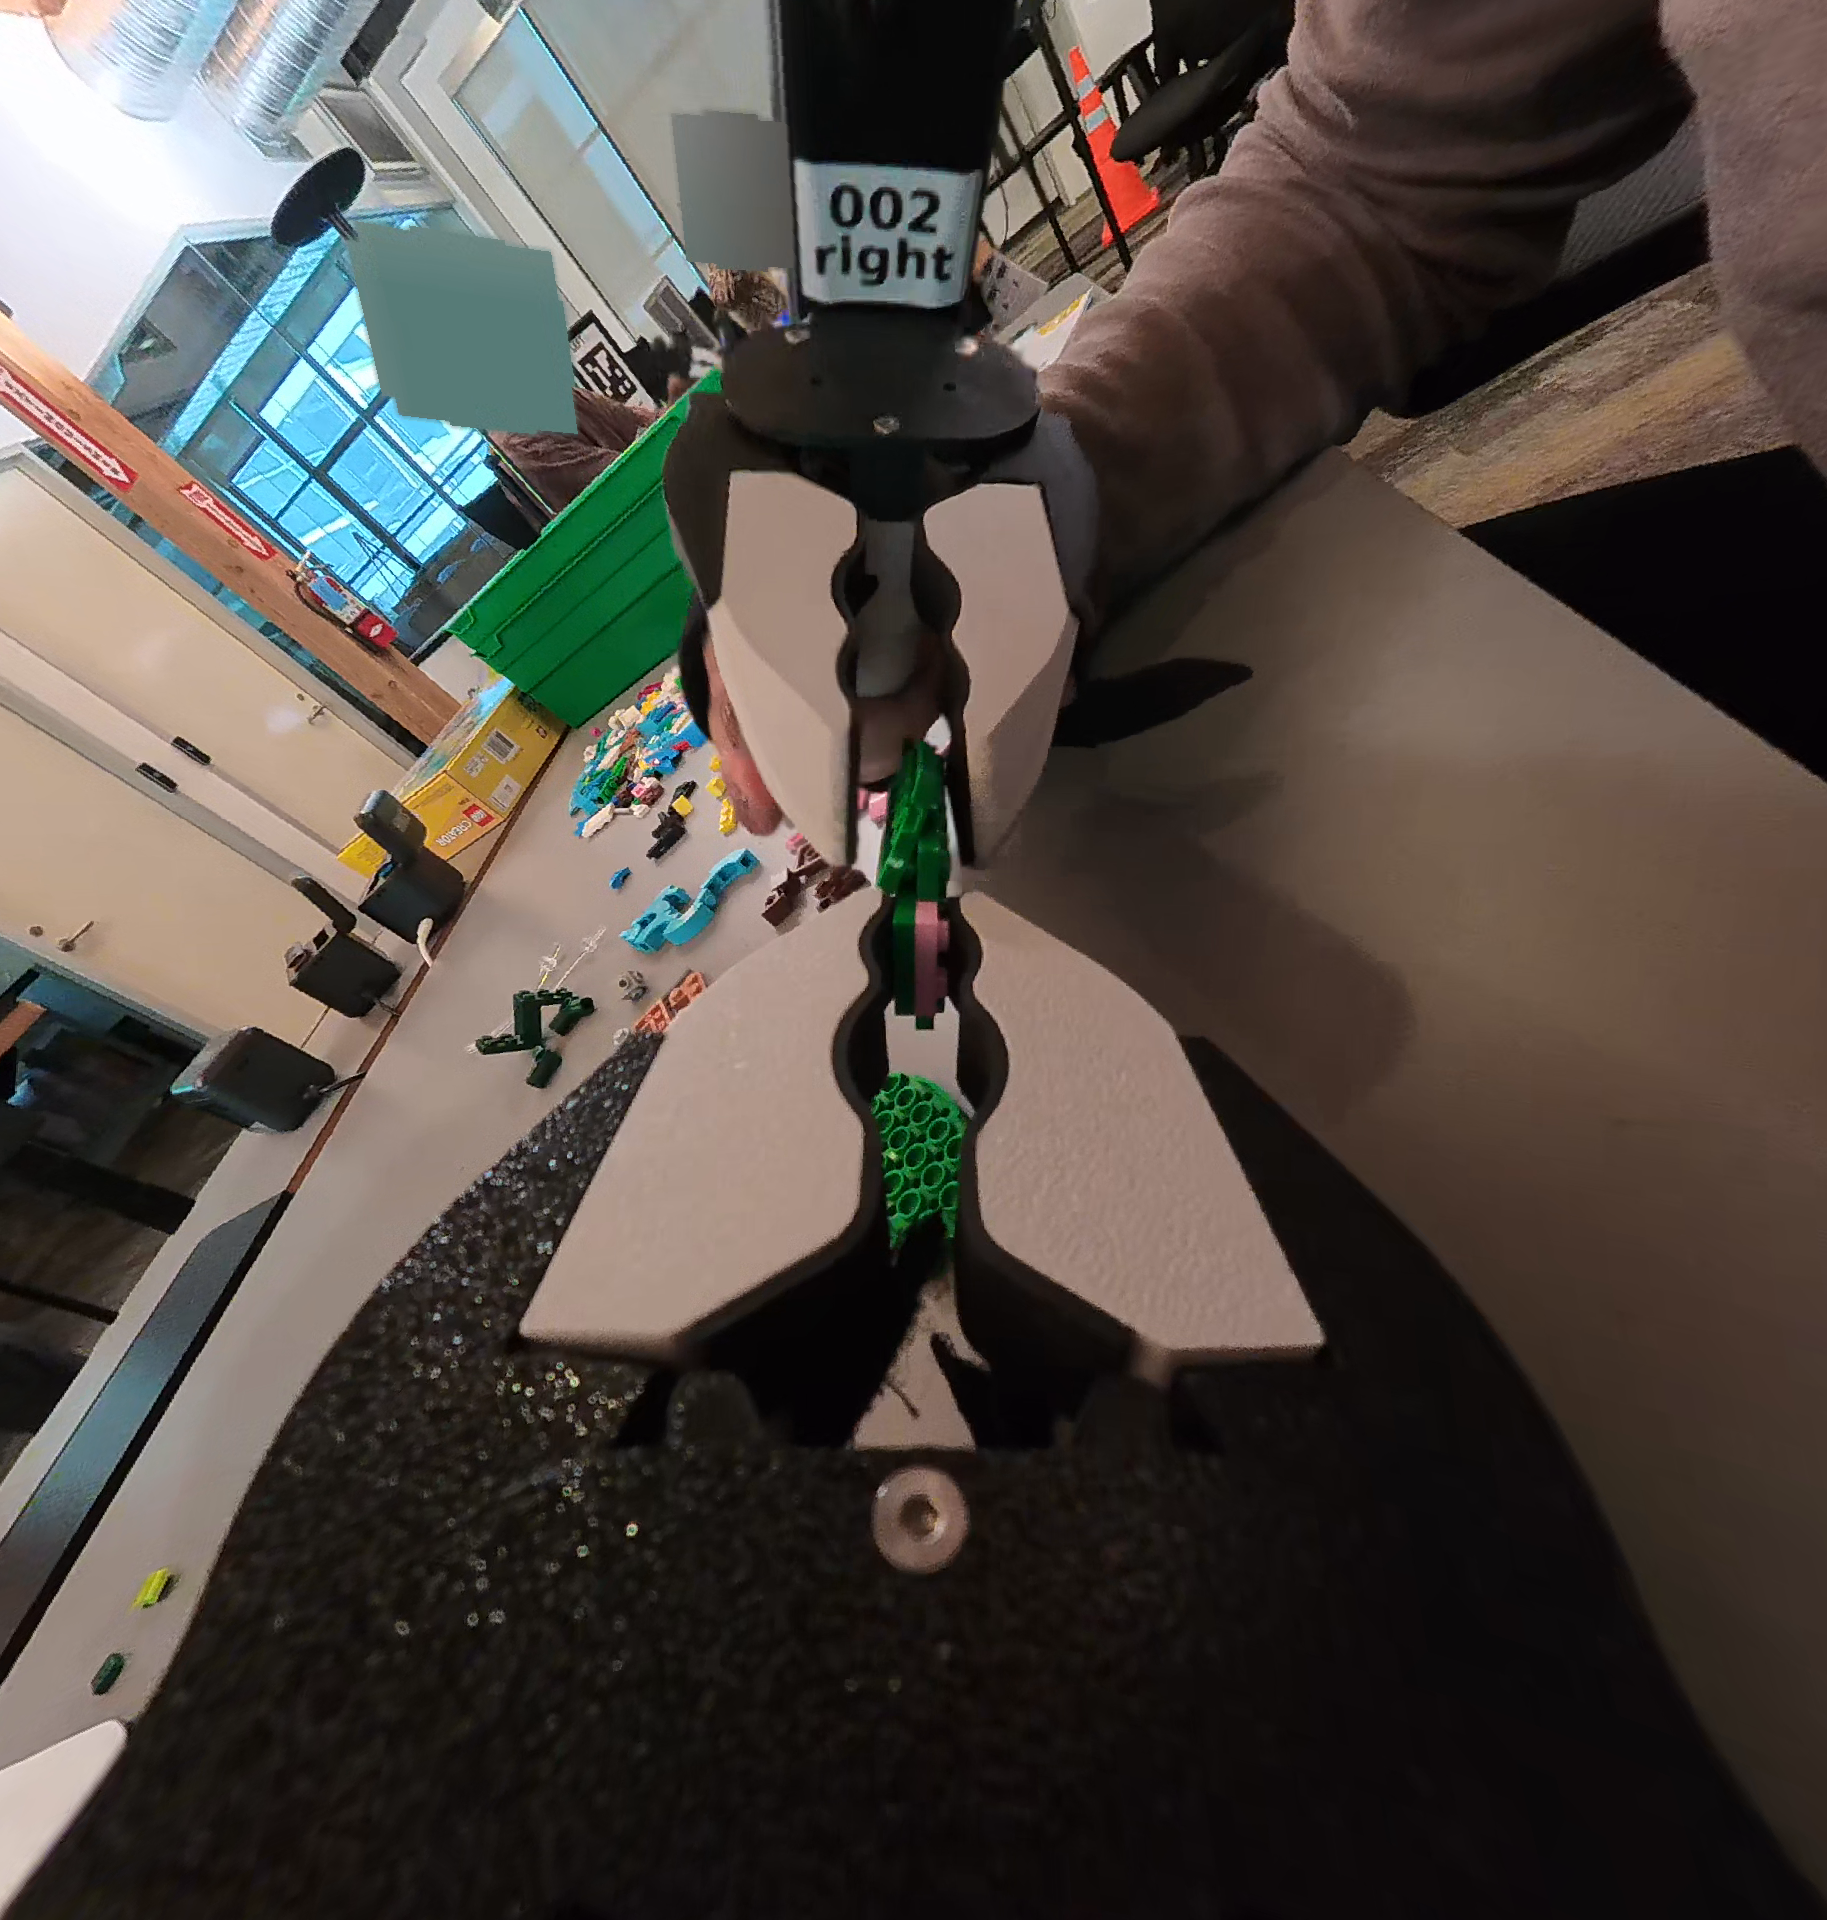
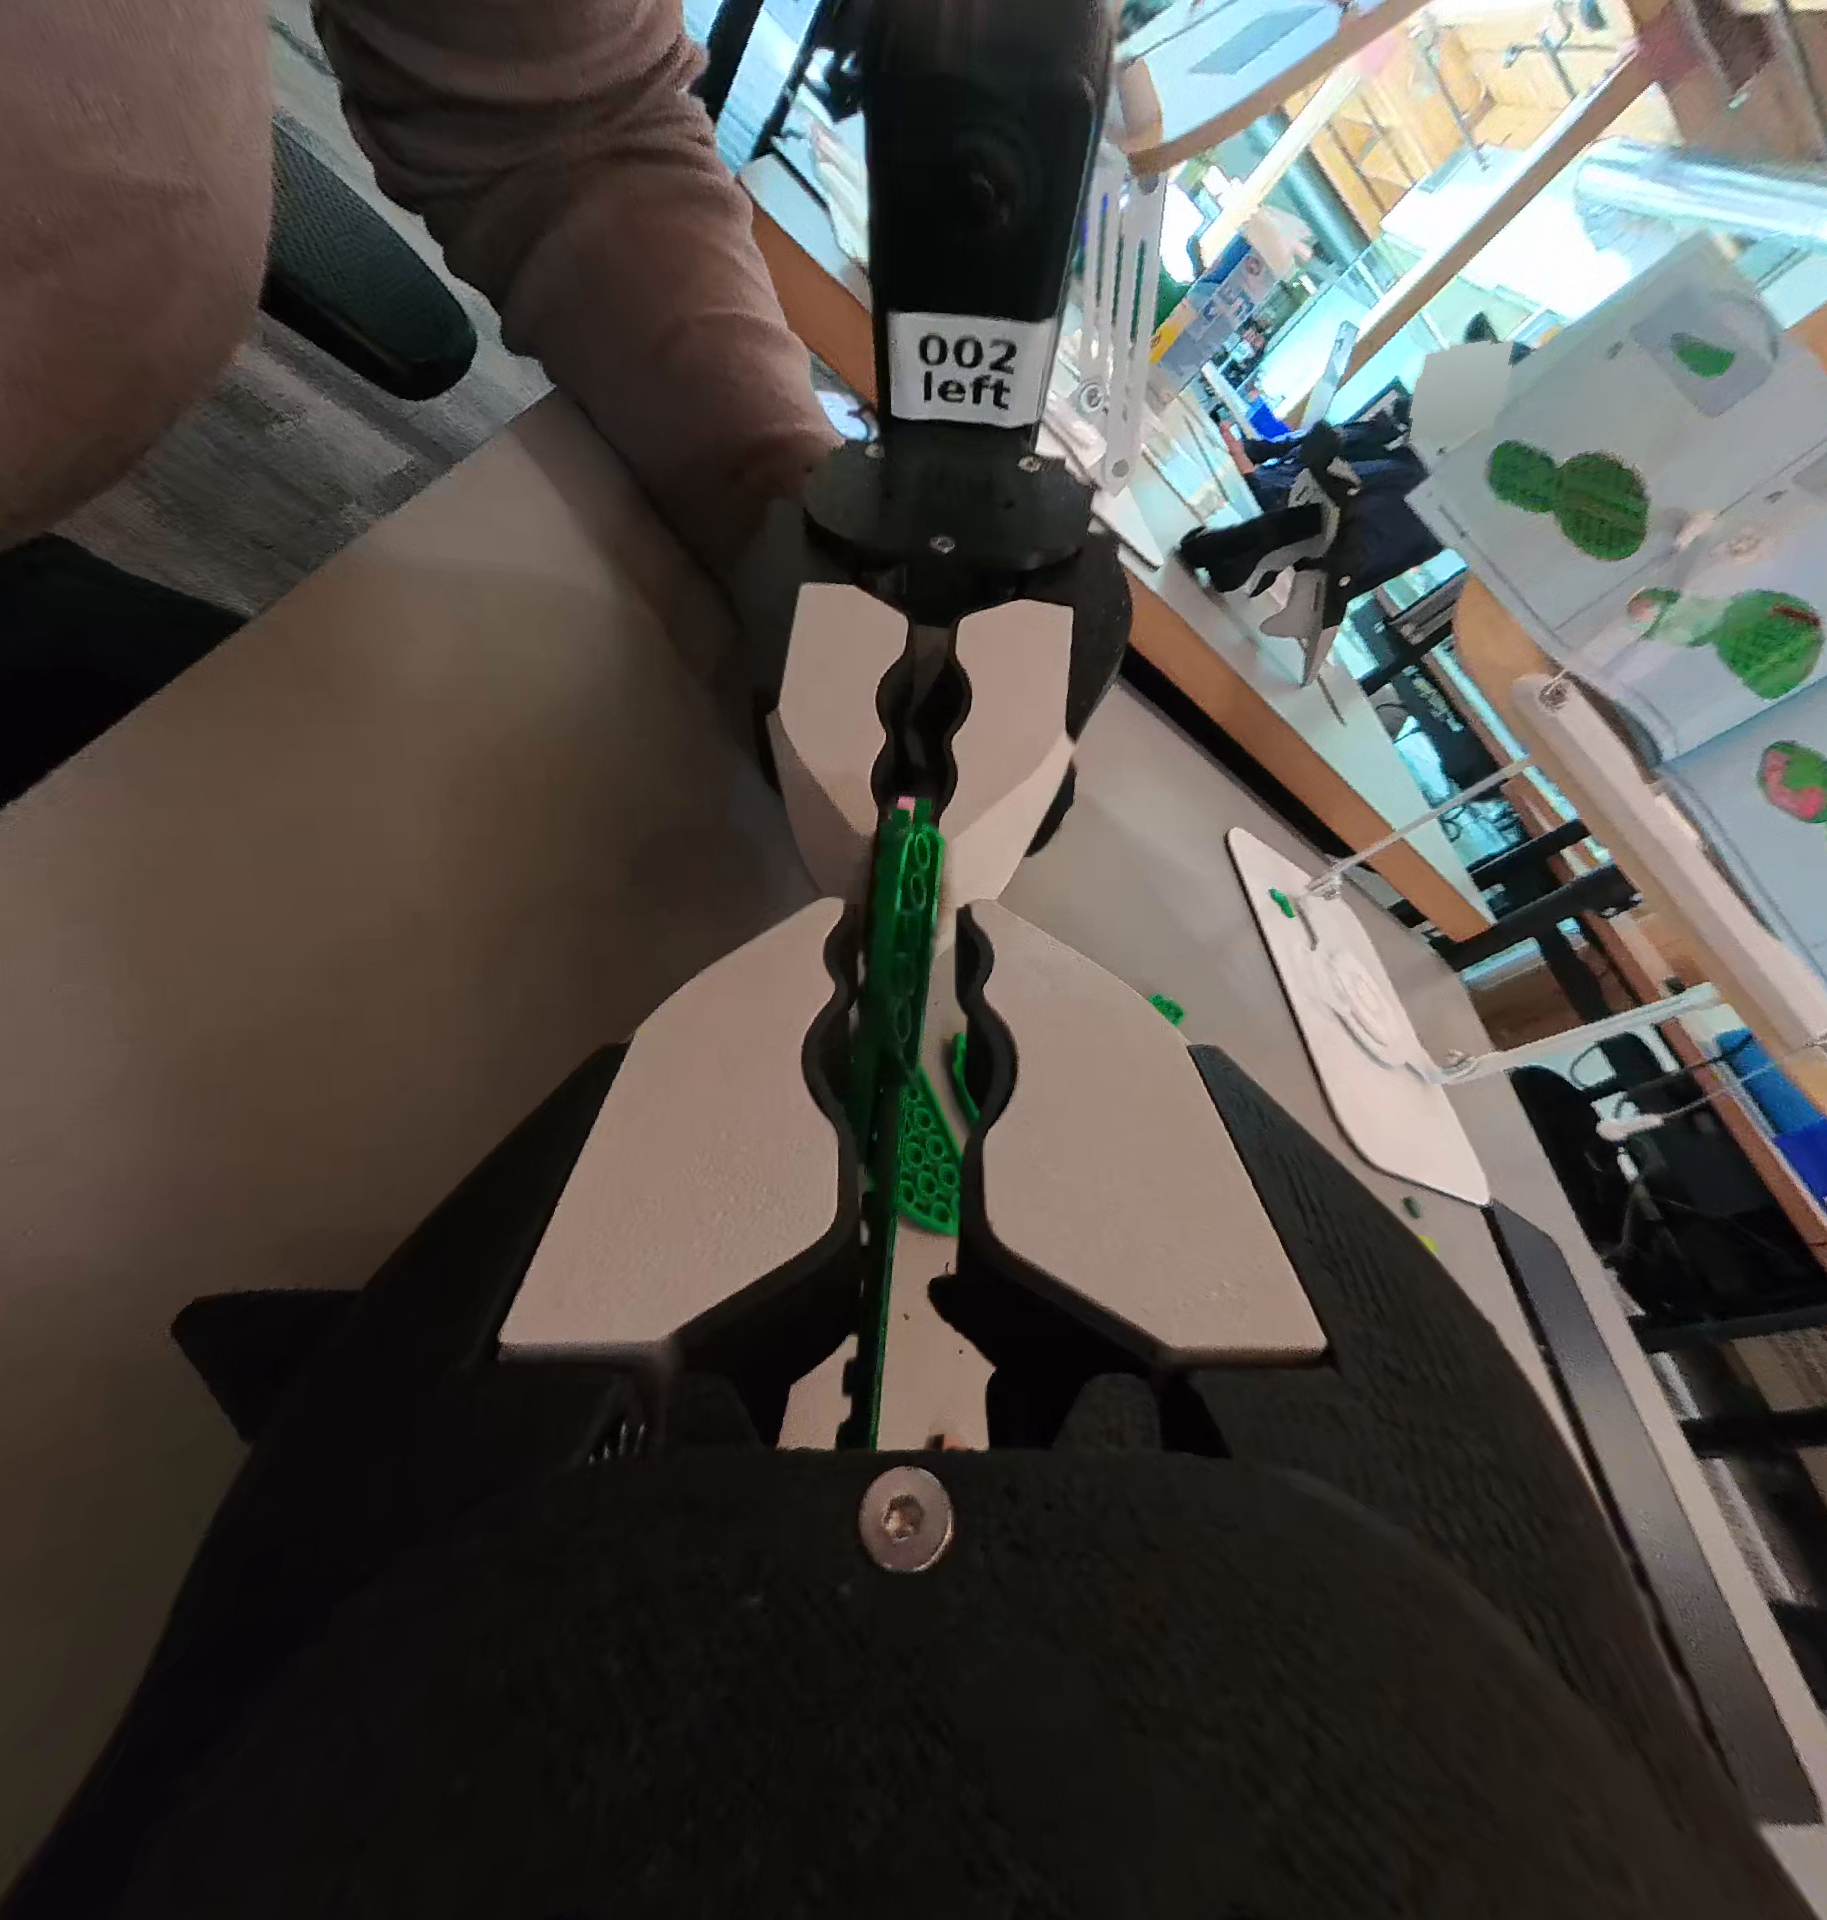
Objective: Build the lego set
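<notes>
We hold left gripper (image 1: 914, 971) & right gripper (image 2: 904, 971) tip-to-tip mid-frame, both clamped on green lego plate assembly (image 1: 919, 821) w/ pink piece, edge-on.

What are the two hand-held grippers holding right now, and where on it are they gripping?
Both grip one green lego assembly, edge-on, from opposite ends. The left hand-held gripper clamps its pink-topped end; the right hand-held gripper clamps the other end.

We see the green plate assembly (image 1: 917, 821) edge-on, a pink piece (image 1: 928, 951) stuck on it. Its round studded underside (image 2: 924, 1143) faces us. Loose bricks (image 1: 644, 764) lie scattered on the table.
</notes>
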Demonstrator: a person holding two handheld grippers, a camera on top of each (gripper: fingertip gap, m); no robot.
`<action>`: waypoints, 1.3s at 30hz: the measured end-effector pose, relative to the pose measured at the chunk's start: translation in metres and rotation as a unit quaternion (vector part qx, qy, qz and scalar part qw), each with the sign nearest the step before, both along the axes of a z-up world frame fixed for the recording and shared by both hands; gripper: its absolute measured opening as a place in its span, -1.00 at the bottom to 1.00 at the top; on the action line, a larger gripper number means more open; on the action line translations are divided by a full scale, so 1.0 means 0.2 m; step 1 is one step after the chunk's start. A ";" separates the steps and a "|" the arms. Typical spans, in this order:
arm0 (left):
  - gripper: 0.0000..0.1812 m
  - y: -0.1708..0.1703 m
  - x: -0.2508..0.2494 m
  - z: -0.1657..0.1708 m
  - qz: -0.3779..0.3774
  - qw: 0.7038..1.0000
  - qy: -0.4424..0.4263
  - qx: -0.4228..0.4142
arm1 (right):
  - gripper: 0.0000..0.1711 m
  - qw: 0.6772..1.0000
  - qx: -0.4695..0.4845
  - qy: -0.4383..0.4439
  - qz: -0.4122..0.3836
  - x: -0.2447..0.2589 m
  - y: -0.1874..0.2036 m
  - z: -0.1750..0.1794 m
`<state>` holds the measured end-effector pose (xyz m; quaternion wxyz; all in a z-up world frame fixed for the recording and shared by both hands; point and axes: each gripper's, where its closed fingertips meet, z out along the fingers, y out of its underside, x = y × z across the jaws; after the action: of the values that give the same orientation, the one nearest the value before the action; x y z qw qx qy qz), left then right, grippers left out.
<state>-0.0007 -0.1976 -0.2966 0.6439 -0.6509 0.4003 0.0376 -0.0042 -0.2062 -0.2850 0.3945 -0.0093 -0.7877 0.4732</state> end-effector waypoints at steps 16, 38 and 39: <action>-0.91 0.01 -0.02 -0.01 0.009 1.000 -0.005 -0.014 | -0.84 0.998 0.045 0.036 -0.031 -0.03 -0.04 -0.01; -0.84 0.04 -0.03 0.02 0.039 0.999 -0.030 -0.006 | -0.91 0.999 -0.025 -0.016 -0.028 -0.03 -0.02 0.03; -0.86 0.04 -0.03 0.02 0.040 0.999 -0.028 -0.007 | -0.91 0.999 -0.023 -0.012 -0.029 -0.03 -0.01 0.03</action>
<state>-0.0074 -0.1902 -0.2925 0.6482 -0.6717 0.3561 0.0422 -0.0096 -0.2088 -0.2792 0.3981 -0.0466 -0.7806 0.4797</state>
